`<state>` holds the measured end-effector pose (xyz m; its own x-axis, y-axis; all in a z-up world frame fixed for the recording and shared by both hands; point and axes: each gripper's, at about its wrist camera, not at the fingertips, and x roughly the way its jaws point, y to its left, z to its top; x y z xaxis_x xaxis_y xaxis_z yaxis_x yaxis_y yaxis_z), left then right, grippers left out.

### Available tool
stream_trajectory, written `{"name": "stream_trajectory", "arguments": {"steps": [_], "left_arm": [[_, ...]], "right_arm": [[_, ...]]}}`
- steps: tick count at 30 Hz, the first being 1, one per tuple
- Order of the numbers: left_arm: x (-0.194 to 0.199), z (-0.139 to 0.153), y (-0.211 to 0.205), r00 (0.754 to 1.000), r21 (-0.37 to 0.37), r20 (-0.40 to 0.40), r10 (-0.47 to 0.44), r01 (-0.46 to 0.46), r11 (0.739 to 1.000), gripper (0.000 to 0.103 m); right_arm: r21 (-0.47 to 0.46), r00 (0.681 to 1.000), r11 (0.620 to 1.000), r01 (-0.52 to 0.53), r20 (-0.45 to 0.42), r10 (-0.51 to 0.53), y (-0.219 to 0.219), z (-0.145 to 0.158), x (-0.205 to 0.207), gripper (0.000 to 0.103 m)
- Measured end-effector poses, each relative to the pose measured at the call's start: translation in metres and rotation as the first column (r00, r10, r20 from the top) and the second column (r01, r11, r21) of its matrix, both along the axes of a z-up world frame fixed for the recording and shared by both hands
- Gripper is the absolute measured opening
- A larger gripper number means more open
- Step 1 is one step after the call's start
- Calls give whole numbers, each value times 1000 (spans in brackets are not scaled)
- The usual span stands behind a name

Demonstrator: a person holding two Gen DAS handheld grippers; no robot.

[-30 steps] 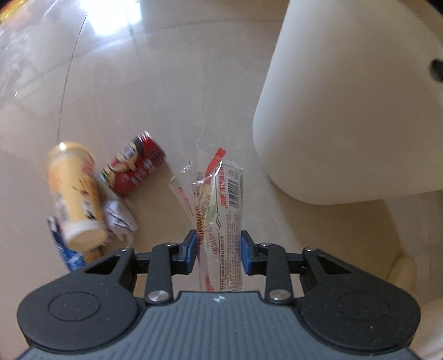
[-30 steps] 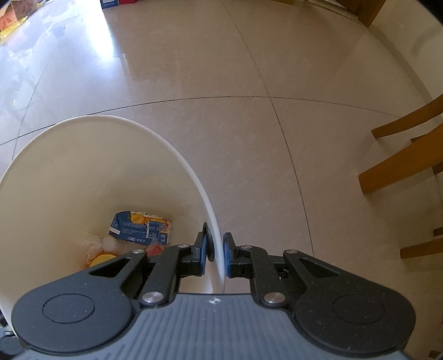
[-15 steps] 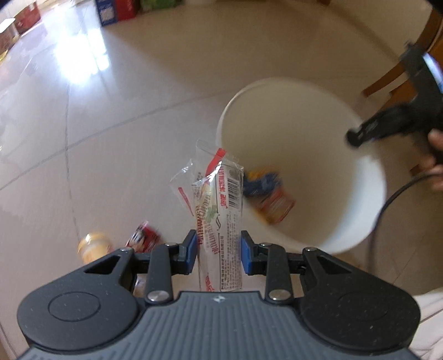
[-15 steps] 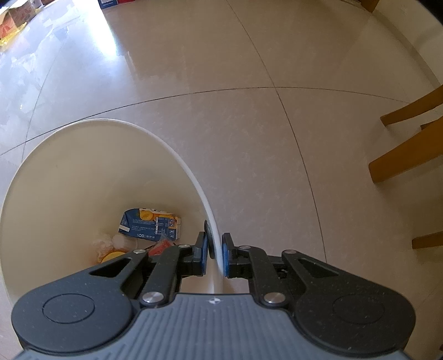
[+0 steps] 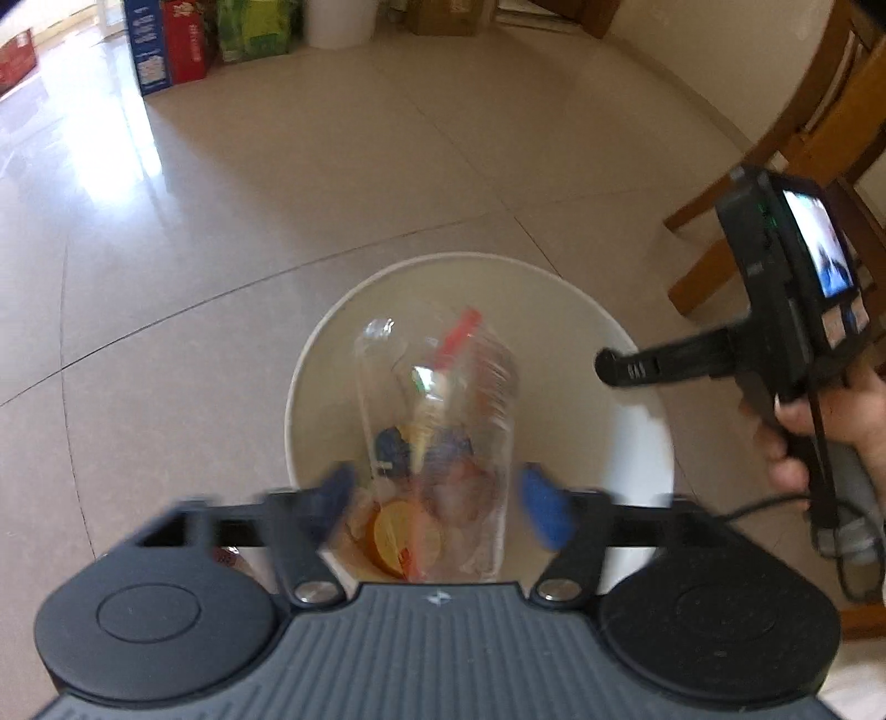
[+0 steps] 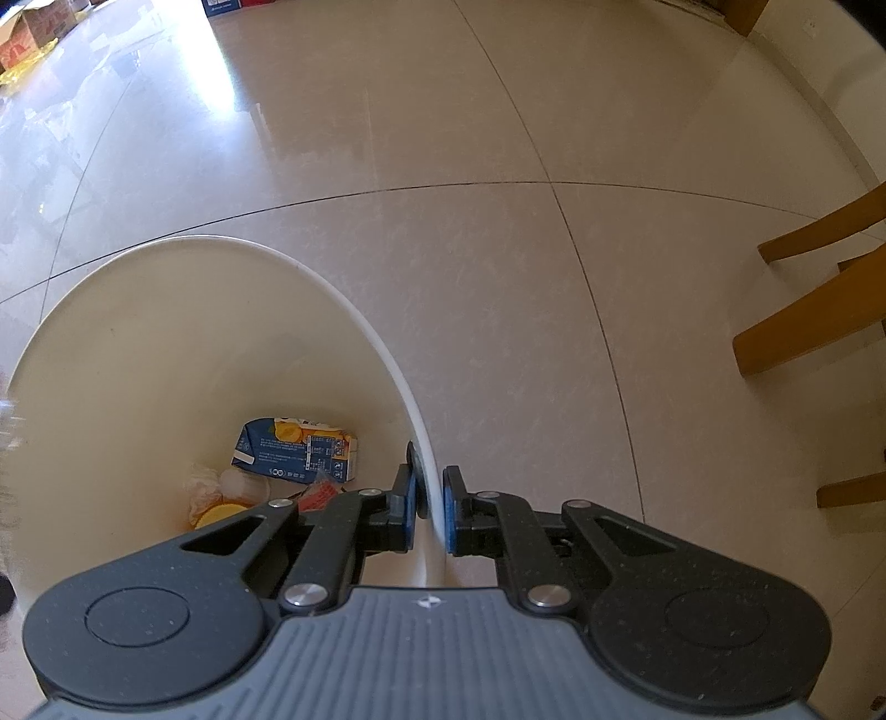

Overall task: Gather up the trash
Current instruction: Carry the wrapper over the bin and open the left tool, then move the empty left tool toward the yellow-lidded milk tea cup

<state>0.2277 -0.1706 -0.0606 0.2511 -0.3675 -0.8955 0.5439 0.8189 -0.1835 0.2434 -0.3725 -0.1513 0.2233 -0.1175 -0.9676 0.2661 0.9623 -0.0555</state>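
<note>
My left gripper (image 5: 437, 498) hangs over the white bin (image 5: 637, 432), its jaws opening and blurred. A clear plastic wrapper (image 5: 443, 399) with red print is loose between the spread pads, above the bin's mouth; neither pad touches it. Inside the bin lie a blue juice carton (image 6: 296, 446), an orange lid (image 5: 398, 534) and crumpled paper. My right gripper (image 6: 429, 509) is shut on the bin's rim (image 6: 426, 471), one pad inside the wall and one outside. In the left wrist view that right gripper (image 5: 609, 368) reaches over the far right rim, held by a person's hand (image 5: 814, 421).
Wooden chair legs (image 6: 803, 321) stand to the right of the bin on the glossy tiled floor (image 6: 498, 166). Cardboard boxes (image 5: 166, 44) and a white container (image 5: 338, 22) line the far wall. A cable (image 5: 775, 504) trails from the right gripper.
The left gripper rose from the floor to above the bin and its jaws spread, letting go of the wrapper. The right gripper kept its grip on the rim.
</note>
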Motion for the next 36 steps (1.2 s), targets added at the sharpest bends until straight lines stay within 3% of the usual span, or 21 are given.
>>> {"name": "stream_trajectory", "arguments": {"steps": [8,19,25,29,36], "left_arm": [[11,9,34,996,32,82,37,-40,999,93],[19,-19,106,973,69,61,222,-226,972,94],[24,-60,131,953,78,40,299,-301,950,94],[28,-93,152,922,87,17,386,-386,918,94],[41,-147,198,872,165,8,490,-484,859,93]], "right_arm": [[-6,1000,1000,-1,-1,1,1,0,0,12],[-17,1000,1000,-4,1,4,7,2,0,12],[-36,1000,999,-14,0,14,11,1,0,12],[-45,1000,999,-18,-1,18,13,1,0,12],[-54,1000,998,-22,-1,22,14,-1,0,12]]}}
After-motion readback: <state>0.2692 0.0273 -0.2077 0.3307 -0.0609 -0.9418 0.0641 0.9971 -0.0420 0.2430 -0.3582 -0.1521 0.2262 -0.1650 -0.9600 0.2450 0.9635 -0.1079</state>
